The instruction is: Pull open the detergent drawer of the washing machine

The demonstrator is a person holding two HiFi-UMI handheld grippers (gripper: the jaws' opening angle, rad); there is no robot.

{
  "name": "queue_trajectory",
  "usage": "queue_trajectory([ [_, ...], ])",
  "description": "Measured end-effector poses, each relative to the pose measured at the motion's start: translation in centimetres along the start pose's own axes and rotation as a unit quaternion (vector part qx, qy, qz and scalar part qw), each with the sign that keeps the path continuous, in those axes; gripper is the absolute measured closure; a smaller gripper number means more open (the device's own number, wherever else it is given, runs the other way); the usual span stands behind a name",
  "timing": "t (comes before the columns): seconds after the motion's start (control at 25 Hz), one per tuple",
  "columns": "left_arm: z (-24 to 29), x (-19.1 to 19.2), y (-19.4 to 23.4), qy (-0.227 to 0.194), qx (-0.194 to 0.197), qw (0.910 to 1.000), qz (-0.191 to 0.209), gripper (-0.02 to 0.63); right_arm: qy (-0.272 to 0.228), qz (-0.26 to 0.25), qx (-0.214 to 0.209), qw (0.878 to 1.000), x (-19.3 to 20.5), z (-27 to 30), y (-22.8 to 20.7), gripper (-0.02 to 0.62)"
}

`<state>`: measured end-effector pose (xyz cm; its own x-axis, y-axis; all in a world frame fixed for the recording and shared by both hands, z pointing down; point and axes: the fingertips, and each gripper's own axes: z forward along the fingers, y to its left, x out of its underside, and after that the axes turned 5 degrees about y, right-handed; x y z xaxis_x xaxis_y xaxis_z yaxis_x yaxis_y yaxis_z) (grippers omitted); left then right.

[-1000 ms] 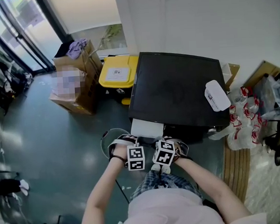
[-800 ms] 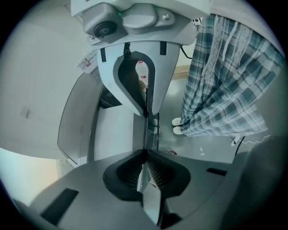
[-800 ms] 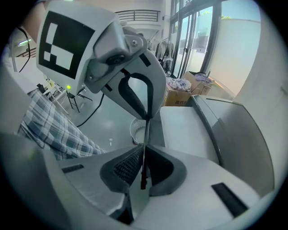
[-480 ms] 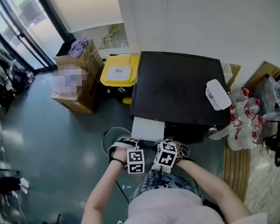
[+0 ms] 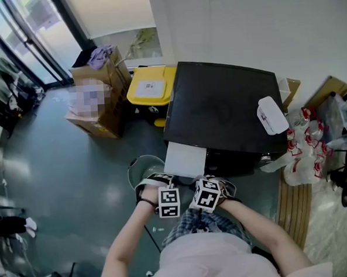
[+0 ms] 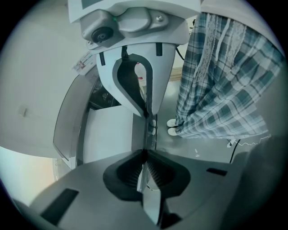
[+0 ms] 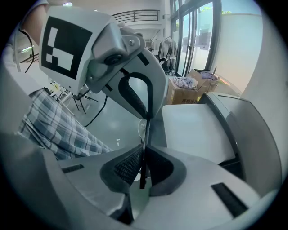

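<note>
Washer (image 5: 219, 112), black top; white drawer (image 5: 185, 160) at its front-left corner, already part-way out toward the person. L gripper (image 6: 145, 150) and R gripper (image 7: 144, 152) side by side at drawer's front, jaws of each nearly together, pinching a thin edge, apparently the front lip. Best pulled straight back and level, both sides at equal pace, no twist, so lip doesn't slip out or drawer jam.

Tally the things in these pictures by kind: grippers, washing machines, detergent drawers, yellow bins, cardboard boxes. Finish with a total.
Hand-held grippers with marker cubes, jaws shut on the drawer's front edge: 2 (left gripper, right gripper)
Black-topped washing machine: 1
White detergent drawer, pulled out: 1
Yellow plastic bin: 1
Cardboard boxes: 2 (rear brown cardboard box, front brown cardboard box)
Total: 7
</note>
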<state>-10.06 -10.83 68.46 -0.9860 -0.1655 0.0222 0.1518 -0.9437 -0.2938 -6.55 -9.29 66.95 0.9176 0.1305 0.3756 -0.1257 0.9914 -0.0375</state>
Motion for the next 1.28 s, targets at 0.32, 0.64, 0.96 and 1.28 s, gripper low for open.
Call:
queue_trajectory([
  [0.32,-0.2,0.0,-0.9,0.000,0.001,1.0000,0.004,0.552,-0.005,0.004,-0.005,1.000,0.0,0.1,0.8,0.551],
  [0.64,0.0,0.0,-1.2,-0.005,0.008,0.9999,-0.007,0.552,-0.013,0.008,-0.021,1.000,0.2,0.3,1.1,0.551],
  [0.96,-0.1,-0.2,-1.0,-0.024,0.042,0.9978,-0.046,0.551,-0.035,0.025,-0.032,0.999,0.1,0.2,0.9,0.546],
  [1.28,-1.4,-0.7,-0.3,-0.054,0.034,0.9953,-0.072,0.551,-0.066,0.059,-0.031,0.996,0.4,-0.1,0.6,0.546],
])
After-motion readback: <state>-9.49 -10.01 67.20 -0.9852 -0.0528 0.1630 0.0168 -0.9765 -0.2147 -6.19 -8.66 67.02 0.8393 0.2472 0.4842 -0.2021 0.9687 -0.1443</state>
